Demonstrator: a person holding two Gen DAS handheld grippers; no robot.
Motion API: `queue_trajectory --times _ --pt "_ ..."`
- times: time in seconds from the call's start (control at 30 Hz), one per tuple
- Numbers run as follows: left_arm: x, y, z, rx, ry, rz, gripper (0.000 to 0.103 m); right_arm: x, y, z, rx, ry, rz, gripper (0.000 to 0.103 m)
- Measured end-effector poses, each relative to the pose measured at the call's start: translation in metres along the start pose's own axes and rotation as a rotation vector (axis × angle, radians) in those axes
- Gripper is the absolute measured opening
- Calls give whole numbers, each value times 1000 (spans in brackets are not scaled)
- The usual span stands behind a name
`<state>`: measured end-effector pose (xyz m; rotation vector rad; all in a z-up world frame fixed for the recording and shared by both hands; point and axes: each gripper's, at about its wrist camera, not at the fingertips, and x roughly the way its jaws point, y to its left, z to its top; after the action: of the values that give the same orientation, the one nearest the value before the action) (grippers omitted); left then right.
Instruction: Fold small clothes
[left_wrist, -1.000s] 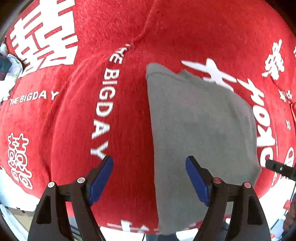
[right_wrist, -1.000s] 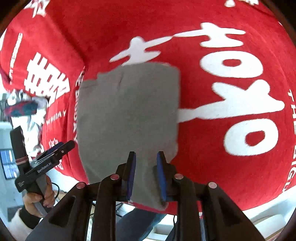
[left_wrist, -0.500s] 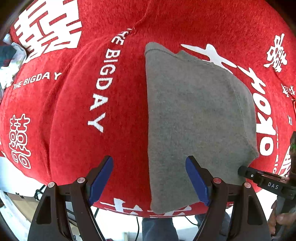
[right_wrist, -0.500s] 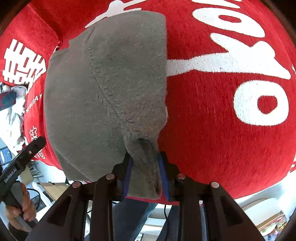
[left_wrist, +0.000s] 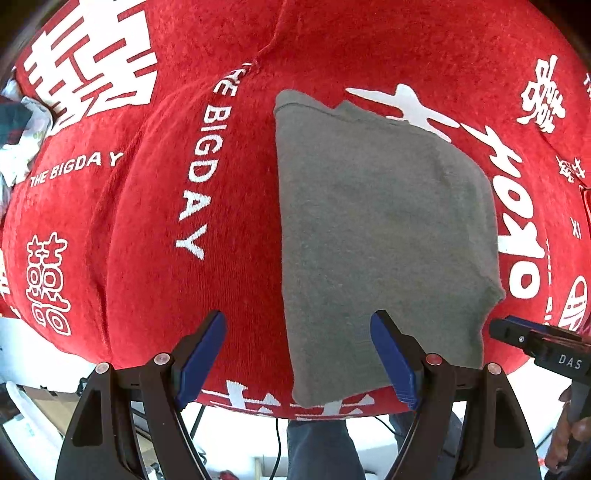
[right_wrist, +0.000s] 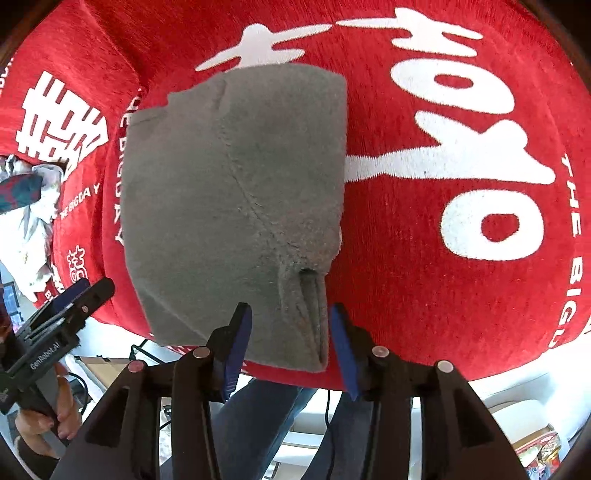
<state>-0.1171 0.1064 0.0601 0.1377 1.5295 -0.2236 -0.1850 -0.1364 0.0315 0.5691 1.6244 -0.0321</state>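
Observation:
A small grey garment (left_wrist: 384, 236) lies folded flat on the red cloth (left_wrist: 147, 221) near its front edge; it also shows in the right wrist view (right_wrist: 236, 192). My left gripper (left_wrist: 299, 347) is open and empty, hovering over the garment's near left edge. My right gripper (right_wrist: 290, 332) is open; its jaws stand apart on either side of a bunched near corner (right_wrist: 314, 314) of the garment without squeezing it. The left gripper shows at the lower left of the right wrist view (right_wrist: 70, 306), and the right gripper shows at the right edge of the left wrist view (left_wrist: 535, 343).
The red cloth with white lettering (right_wrist: 480, 184) covers the table. A pile of other clothes (right_wrist: 26, 199) lies at the far left. The table's front edge (left_wrist: 332, 411) runs just behind the grippers, with a person's legs (left_wrist: 321, 450) below.
My right gripper was shut on the garment's near corner and has opened, letting it go. The garment now lies flat. My left gripper stayed open and shifted only slightly.

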Motion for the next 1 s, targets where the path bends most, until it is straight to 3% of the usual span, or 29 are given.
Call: queue_trajectory --times 0.23,0.33,0.37,0.57,0.67,0.77,1.0 --pt "-15 -2 -6 -7 -13 -4 82 -22 15 -1 -14 -34 -14 69" --pt "-22 -2 -8 -13 -19 -13 103 -34 21 -2 -28 -60 -31 77" --pt "-25 -3 -9 -10 -23 3 103 -39 25 -2 -37 -74 -42 80" --pt "-46 -6 -8 -9 -51 41 103 -70 36 -7 -81 -140 -103 82" --pt "-62 -3 -6 -34 -97 43 103 -85 41 -13 -91 -180 -126 103" --pt "-69 -3 0 -38 -87 17 103 -94 43 -17 -80 -195 -127 103" --pt "-81 -14 0 3 -81 47 103 -107 47 -25 -66 -190 -178 103"
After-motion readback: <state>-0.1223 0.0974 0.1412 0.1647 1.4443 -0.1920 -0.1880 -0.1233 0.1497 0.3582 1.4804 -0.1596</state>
